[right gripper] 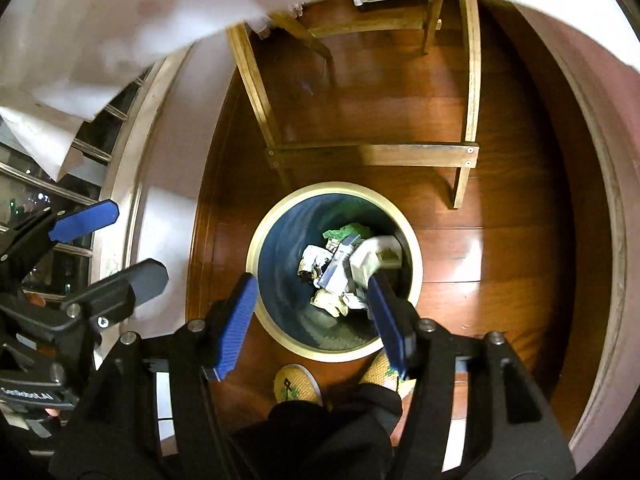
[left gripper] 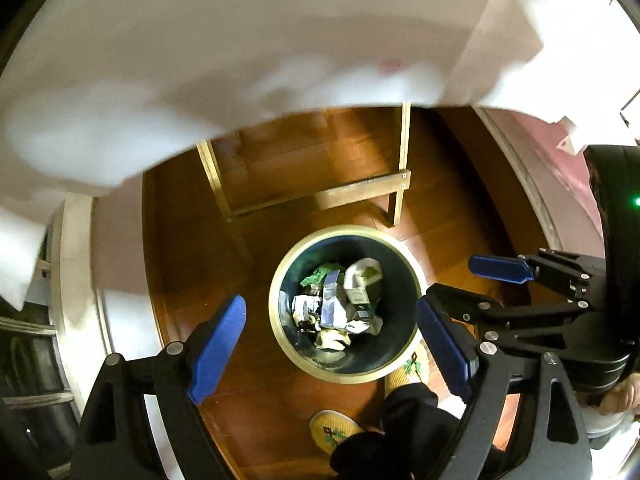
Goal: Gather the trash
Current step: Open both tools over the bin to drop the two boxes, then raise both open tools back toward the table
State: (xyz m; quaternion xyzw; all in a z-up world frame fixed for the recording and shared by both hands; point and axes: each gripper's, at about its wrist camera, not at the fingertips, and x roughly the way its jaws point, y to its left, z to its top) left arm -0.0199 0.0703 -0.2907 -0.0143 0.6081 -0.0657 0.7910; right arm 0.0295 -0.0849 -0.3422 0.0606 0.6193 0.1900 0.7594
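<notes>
A round dark bin with a pale gold rim (left gripper: 344,378) (right gripper: 253,264) stands on the wooden floor straight below both grippers. Crumpled paper, wrappers and a green scrap of trash (left gripper: 340,304) (right gripper: 336,272) lie in its bottom. My left gripper (left gripper: 332,344) hangs above the bin, open, with nothing between its blue pads. My right gripper (right gripper: 312,324) is also open and empty over the bin. In the left wrist view the right gripper (left gripper: 476,284) shows at the right. In the right wrist view the left gripper (right gripper: 112,252) shows at the left.
A blurred white sheet (left gripper: 240,60) (right gripper: 100,20) covers the top of both views. A wooden furniture frame (left gripper: 360,192) (right gripper: 372,154) stands just beyond the bin. A person's feet in yellow slippers (left gripper: 332,428) (right gripper: 296,386) and dark trousers are at the bin's near side. A window (right gripper: 40,184) is at the left.
</notes>
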